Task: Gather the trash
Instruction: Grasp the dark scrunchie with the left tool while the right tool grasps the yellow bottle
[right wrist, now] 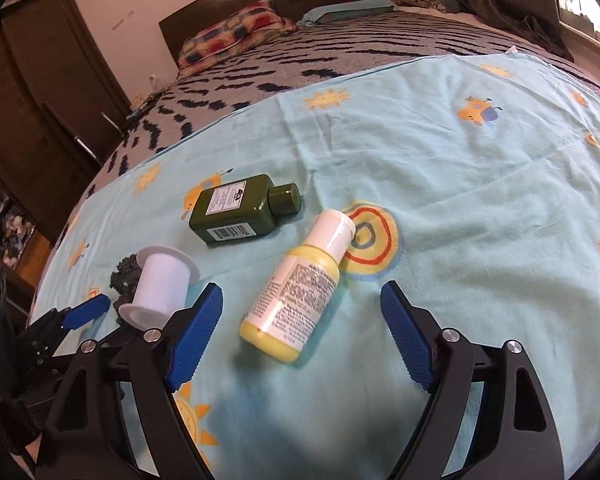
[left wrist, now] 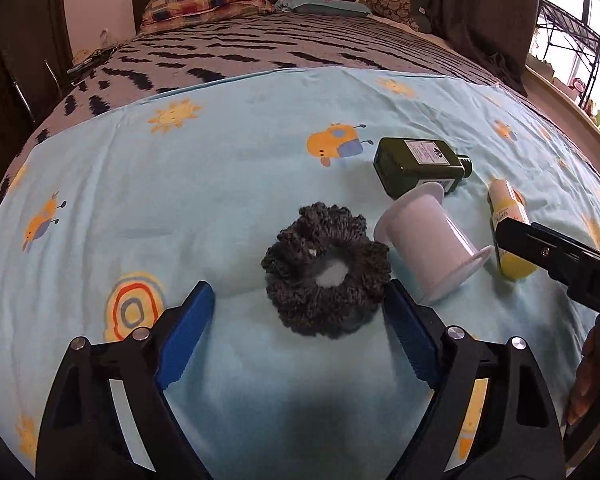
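A dark grey crocheted scrunchie [left wrist: 326,268] lies on the light blue sheet [left wrist: 220,152], just ahead of my open left gripper [left wrist: 300,304]. A white empty spool [left wrist: 428,240] lies to its right, also in the right wrist view [right wrist: 160,284]. A dark green bottle [left wrist: 418,164] lies behind it, also in the right wrist view [right wrist: 240,210]. A yellow bottle with a white cap [right wrist: 300,284] lies between the fingers of my open right gripper [right wrist: 302,304]. It also shows in the left wrist view [left wrist: 508,216], partly hidden by the right gripper's body.
The sheet covers a bed with a grey zigzag blanket [left wrist: 260,52] and pillows [left wrist: 204,0] at the headboard. A dark wardrobe [right wrist: 32,92] stands at the left. A metal rack [left wrist: 572,40] and window sill are at the right.
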{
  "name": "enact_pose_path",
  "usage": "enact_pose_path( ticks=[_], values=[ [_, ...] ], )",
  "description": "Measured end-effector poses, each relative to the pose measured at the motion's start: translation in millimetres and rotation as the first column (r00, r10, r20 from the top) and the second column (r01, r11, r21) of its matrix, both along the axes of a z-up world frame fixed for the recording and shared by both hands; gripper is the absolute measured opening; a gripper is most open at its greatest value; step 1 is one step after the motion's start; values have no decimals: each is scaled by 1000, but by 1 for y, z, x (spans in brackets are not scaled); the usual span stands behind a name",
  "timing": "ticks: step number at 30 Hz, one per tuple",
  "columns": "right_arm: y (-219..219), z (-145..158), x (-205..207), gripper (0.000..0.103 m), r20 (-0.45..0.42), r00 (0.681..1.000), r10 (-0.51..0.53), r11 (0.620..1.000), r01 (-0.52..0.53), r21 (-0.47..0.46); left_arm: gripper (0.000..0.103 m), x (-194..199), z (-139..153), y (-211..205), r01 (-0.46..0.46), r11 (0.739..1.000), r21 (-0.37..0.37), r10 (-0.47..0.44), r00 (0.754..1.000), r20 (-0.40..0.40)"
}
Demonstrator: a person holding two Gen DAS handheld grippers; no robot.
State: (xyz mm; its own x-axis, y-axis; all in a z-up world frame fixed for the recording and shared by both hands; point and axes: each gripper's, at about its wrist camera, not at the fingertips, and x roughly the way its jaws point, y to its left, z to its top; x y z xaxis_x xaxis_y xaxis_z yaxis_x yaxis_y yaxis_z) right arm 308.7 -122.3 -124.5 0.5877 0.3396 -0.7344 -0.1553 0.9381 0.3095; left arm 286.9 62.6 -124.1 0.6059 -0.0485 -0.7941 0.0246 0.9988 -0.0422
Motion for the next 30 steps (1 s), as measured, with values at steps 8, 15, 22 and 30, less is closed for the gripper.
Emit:
enact_pose_path(
  ticks=[8,15,22,30],
  values=[
    [7,-3,8,59,-8,1000,-5,1000,5,-24,55,19,1,-5,13,1000,-21,-13,1000,10],
    [1,-2,2,39,-4,1000,-6,1000,6,-28,32,17,3,-6,38,999,-26,-38,999,23],
    [-11,8,-26,34,31,999,32,999,-31,-34,17,-11,17,-10,66,998,-8,-65,996,56],
    [-31,27,-77,33,91,994,66,997,-63,-38,14,-64,31,-18,108,994,-26,-106,991,85]
  ],
)
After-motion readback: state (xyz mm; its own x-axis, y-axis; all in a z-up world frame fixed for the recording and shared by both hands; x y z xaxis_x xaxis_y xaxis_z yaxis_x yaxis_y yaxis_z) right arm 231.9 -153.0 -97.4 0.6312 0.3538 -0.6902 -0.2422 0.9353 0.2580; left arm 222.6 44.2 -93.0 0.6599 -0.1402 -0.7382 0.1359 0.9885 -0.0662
